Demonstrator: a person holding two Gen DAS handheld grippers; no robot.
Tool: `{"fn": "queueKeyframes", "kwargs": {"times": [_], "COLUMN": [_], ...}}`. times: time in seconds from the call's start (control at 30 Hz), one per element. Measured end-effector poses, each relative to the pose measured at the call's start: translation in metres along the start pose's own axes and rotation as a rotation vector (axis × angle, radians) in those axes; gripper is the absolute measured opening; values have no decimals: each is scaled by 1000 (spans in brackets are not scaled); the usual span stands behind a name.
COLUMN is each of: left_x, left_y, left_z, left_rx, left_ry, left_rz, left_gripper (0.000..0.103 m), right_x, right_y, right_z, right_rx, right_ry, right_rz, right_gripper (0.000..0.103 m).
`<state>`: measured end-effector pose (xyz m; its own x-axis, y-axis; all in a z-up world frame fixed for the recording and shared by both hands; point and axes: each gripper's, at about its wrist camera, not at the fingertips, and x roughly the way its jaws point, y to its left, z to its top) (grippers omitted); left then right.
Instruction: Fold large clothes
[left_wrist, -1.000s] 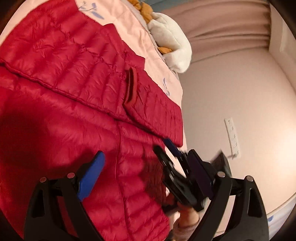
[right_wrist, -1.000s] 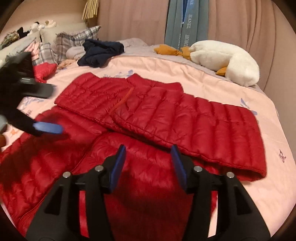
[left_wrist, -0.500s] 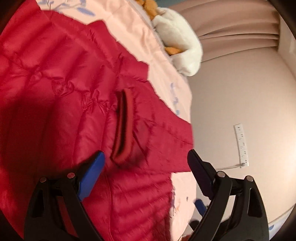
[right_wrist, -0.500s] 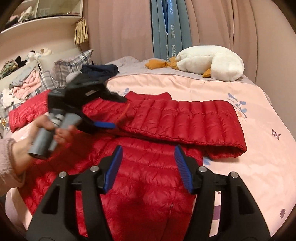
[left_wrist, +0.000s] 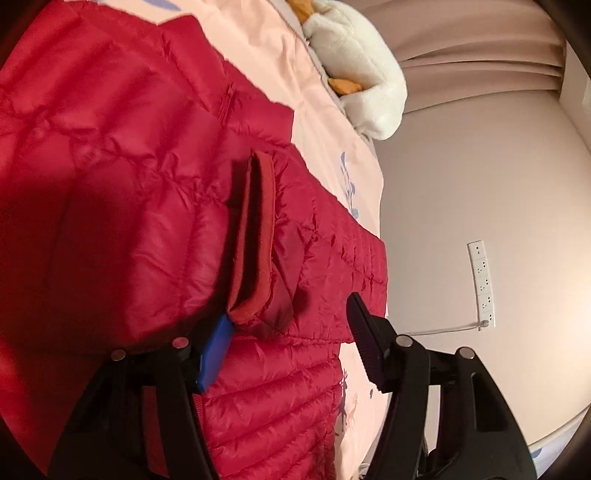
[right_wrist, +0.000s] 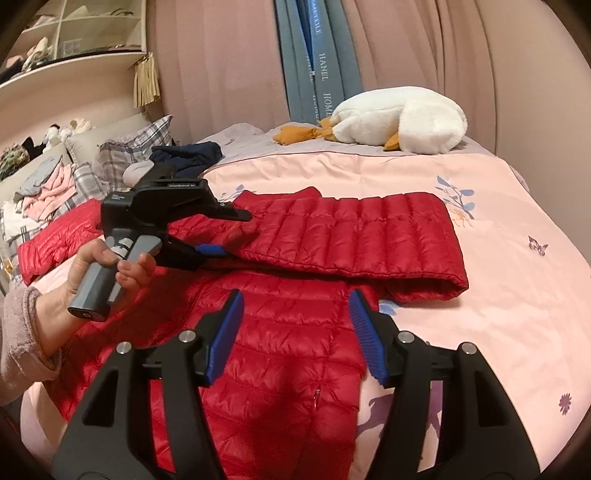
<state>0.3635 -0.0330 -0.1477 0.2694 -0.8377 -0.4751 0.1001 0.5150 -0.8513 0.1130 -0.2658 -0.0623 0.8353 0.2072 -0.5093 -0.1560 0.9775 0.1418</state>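
Both grippers work over a red quilted puffer jacket (right_wrist: 295, 350) spread on the pink bed (right_wrist: 517, 314), its sleeves folded across the chest: the left gripper (left_wrist: 288, 325) closing around the cuff (left_wrist: 255, 243), the right gripper (right_wrist: 295, 332) hovering with jaws apart.

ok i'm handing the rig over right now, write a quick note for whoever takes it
Left gripper: jaws closing around the jacket's ribbed cuff; grip not yet firm.
Right gripper: open, empty, hovering above the jacket body.
Red down jacket: flat on the pink bedspread, zipper up. One sleeve already folded across the chest.
Left: fold in the sleeve whose cuff the left gripper is at, then fold the body.
White plush goose and other clothes lie farther back on the bed.
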Motion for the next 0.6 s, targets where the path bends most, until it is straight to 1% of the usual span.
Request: {"fn": "queueKeyframes", "kwargs": {"times": [0.07, 0.13, 0.2, 0.3, 0.33, 0.43, 0.53, 0.6], "left_x": [5, 9, 10, 9, 7, -11, -45, -78], "left_y": [0, -3, -5, -15, -18, -37, -56, -66], "left_z": [2, 4, 1, -2, -2, -2, 2, 5], "left_rx": [-15, -19, -11, 25, 38, 91, 129, 148], "left_ry": [-12, -34, -39, -61, -75, -127, -203, -263], "left_rz": [1, 2, 7, 31, 38, 22, -21, -52], "left_gripper": [62, 50, 16, 9, 9, 8, 8, 8], "right_x": [-2, -3, -4, -7, -9, -12, -13, -15], "right_y": [-2, -3, -5, -10, -12, -17, -20, -19], "right_z": [-1, -2, -3, -4, -4, -5, -5, -5], "right_rx": [11, 12, 17, 33, 41, 60, 70, 68], "right_ry": [-4, -4, -1, -4, -6, -10, -9, -11], "right_rz": [-1, -10, -20, -37, -42, -55, -63, -62], "right_gripper": [61, 61, 61, 61, 61, 61, 61, 61]}}
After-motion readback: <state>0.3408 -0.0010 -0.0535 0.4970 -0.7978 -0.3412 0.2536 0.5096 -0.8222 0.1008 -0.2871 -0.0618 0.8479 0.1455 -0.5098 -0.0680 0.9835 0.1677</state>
